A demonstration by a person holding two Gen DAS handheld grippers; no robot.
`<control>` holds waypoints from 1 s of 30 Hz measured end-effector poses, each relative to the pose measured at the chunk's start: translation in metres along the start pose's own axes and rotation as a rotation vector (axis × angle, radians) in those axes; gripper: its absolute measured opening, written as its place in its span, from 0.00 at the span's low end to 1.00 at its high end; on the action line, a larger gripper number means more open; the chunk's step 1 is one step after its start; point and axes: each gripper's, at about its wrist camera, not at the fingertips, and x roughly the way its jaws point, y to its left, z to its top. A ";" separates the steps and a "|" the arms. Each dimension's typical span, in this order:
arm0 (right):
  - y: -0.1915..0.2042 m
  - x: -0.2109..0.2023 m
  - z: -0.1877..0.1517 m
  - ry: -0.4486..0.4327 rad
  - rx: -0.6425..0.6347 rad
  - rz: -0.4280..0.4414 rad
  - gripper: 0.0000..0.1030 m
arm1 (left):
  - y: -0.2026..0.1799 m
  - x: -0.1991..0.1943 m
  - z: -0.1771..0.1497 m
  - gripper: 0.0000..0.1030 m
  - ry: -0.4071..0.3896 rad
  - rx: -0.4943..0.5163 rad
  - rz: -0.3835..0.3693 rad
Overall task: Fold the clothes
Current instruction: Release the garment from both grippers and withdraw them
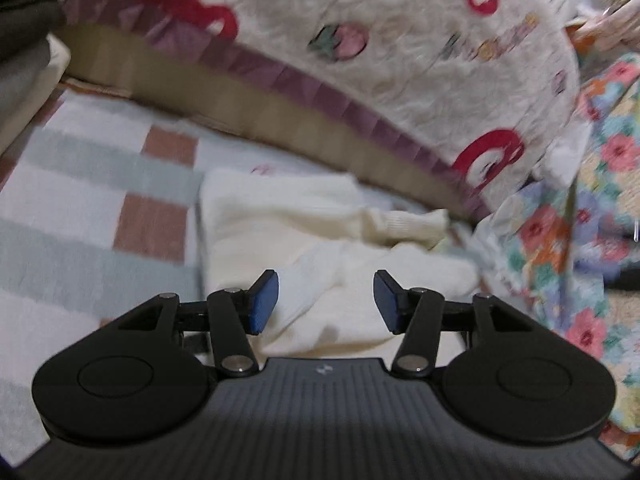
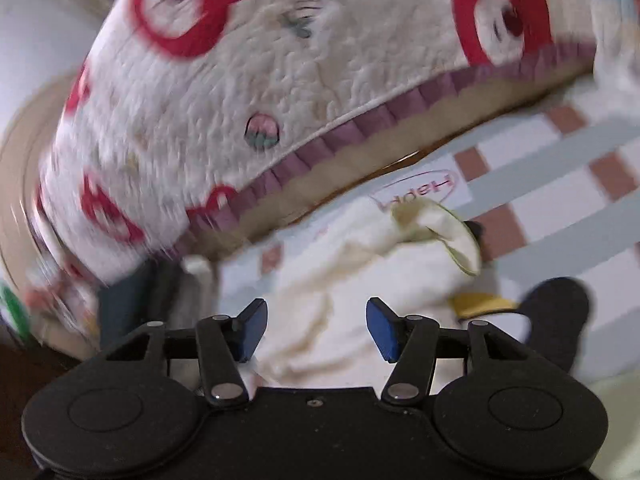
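Both of my views are smeared by motion. In the left wrist view, the cream quilted bedspread with red bear shapes and a purple pleated frill (image 1: 400,60) runs off the frame at twelve o'clock, and its small printed lettering toward two o'clock is too blurred to read. The dark heap (image 1: 24,4) at ten o'clock is cut by the edge; I cannot tell what it is. In the right wrist view, the cream knitted garment (image 2: 340,280) disappears under my right hand-held gripper (image 2: 316,330) at six o'clock. The dark rounded object (image 2: 556,316) at four o'clock is unidentifiable.
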 end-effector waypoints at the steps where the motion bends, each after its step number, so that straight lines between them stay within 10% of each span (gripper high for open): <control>1: 0.016 0.001 -0.015 0.022 -0.098 -0.044 0.57 | -0.003 -0.001 -0.001 0.50 -0.002 0.010 -0.001; 5: 0.081 0.018 -0.039 0.043 -0.517 -0.192 0.40 | -0.012 -0.002 -0.009 0.52 0.033 0.088 0.056; 13: 0.101 0.044 -0.091 -0.018 -0.475 -0.100 0.39 | 0.007 -0.003 -0.014 0.52 0.059 0.012 0.070; 18: 0.054 0.094 -0.092 -0.088 -0.530 -0.209 0.40 | 0.002 0.002 -0.021 0.56 0.077 0.092 0.061; 24: -0.037 0.106 -0.090 0.031 -0.613 -0.275 0.42 | -0.031 0.028 -0.033 0.72 0.162 0.317 0.057; 30: -0.095 0.124 -0.051 0.013 -0.470 -0.172 0.47 | -0.048 0.058 -0.052 0.76 0.291 0.509 0.149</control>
